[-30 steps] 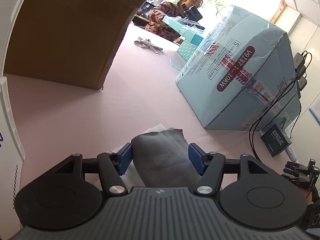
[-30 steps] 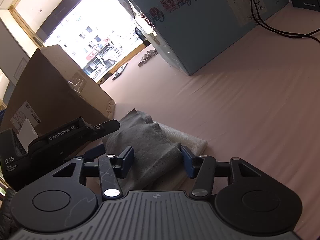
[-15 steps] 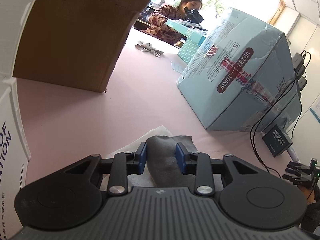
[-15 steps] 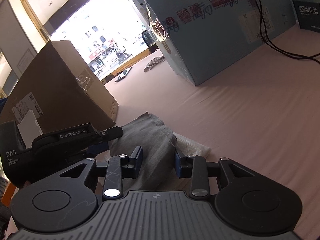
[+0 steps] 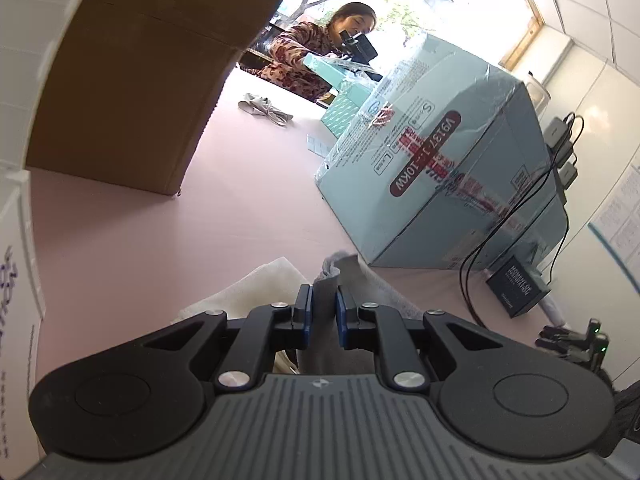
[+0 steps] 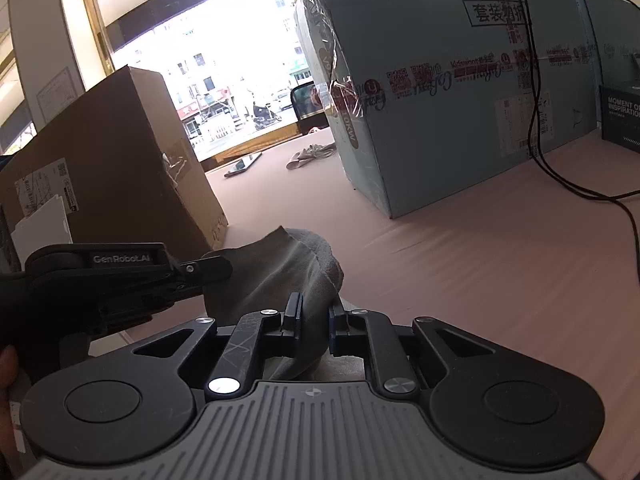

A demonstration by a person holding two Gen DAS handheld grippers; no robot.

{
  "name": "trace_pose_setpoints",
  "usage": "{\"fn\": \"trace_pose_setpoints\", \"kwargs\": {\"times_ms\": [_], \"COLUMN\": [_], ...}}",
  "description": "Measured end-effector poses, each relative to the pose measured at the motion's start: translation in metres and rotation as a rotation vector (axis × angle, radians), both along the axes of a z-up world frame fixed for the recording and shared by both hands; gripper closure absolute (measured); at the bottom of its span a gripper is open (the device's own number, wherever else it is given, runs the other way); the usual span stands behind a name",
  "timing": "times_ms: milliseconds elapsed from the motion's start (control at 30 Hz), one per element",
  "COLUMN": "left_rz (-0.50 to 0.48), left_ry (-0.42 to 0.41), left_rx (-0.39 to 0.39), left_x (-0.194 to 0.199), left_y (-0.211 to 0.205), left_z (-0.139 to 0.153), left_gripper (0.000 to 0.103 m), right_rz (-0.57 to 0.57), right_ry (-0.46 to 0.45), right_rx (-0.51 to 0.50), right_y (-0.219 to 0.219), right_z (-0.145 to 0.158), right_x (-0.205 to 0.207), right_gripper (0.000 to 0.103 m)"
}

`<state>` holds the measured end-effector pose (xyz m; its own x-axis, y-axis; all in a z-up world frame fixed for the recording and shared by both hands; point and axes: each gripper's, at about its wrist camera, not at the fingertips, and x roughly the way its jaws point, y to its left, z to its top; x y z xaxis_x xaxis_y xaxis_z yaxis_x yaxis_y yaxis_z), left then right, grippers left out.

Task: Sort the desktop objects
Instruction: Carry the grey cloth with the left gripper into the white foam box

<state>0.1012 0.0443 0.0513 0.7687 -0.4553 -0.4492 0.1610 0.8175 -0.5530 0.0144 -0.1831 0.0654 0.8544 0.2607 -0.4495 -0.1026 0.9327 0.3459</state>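
L view: your left gripper [image 5: 324,312] is pinched narrow on the grey cloth [image 5: 360,280], white cloth [image 5: 256,288] at 10 o'clock under it, prob to lift grey off white. R view: right gripper [image 6: 314,320] clamps the same grey cloth [image 6: 288,264], raised off the table [image 6: 480,248]; vs 1 s ago both went from wide to closed.

open pink tabletop [image 6: 460,248] between brown box [image 6: 108,152] and blue box [image 6: 460,100]
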Motion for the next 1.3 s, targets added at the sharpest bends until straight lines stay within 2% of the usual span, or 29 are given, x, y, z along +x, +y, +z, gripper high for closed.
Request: {"fn": "trace_pose_setpoints", "kwargs": {"times_ms": [133, 333, 533, 667, 767, 867, 933, 1033, 1167, 1300], "left_rz": [0.018, 0.078, 0.157, 0.199, 0.204, 0.189, 0.177, 0.161, 0.158, 0.139], "left_ry": [-0.093, -0.189, -0.187, -0.17, -0.11, -0.067, -0.063, 0.019, 0.138, 0.126], "left_rx": [-0.002, 0.0, 0.021, 0.061, 0.102, 0.111, 0.104, 0.11, 0.114, 0.192], "left_x": [-0.031, -0.078, -0.119, -0.141, -0.15, -0.153, -0.15, -0.136, -0.123, -0.123], "left_y": [0.015, 0.056, 0.14, 0.194, 0.228, 0.254, 0.263, 0.268, 0.269, 0.259], "left_z": [0.037, 0.076, 0.09, 0.091, 0.083, 0.07, 0.06, 0.049, 0.039, 0.042], "left_gripper": [0.092, 0.092, 0.092, 0.092, 0.092, 0.092, 0.092, 0.092, 0.092, 0.092], "right_rz": [0.032, 0.125, 0.235, 0.336, 0.406, 0.459, 0.466, 0.471, 0.464, 0.454], "right_ry": [-0.05, -0.17, -0.261, -0.224, -0.172, -0.121, -0.106, -0.052, 0.053, 0.106], "right_rx": [0.012, -0.067, -0.123, -0.134, -0.16, -0.178, -0.23, -0.281, -0.249, -0.296], "right_y": [0.009, 0.056, 0.115, 0.167, 0.208, 0.238, 0.254, 0.266, 0.268, 0.271], "right_z": [0.029, 0.083, 0.124, 0.128, 0.124, 0.119, 0.115, 0.105, 0.093, 0.085], "right_x": [-0.013, -0.031, -0.043, -0.037, -0.03, -0.024, -0.022, -0.015, -0.002, 0.007], "right_gripper": [0.092, 0.092, 0.092, 0.092, 0.092, 0.092, 0.092, 0.092, 0.092, 0.092]}}
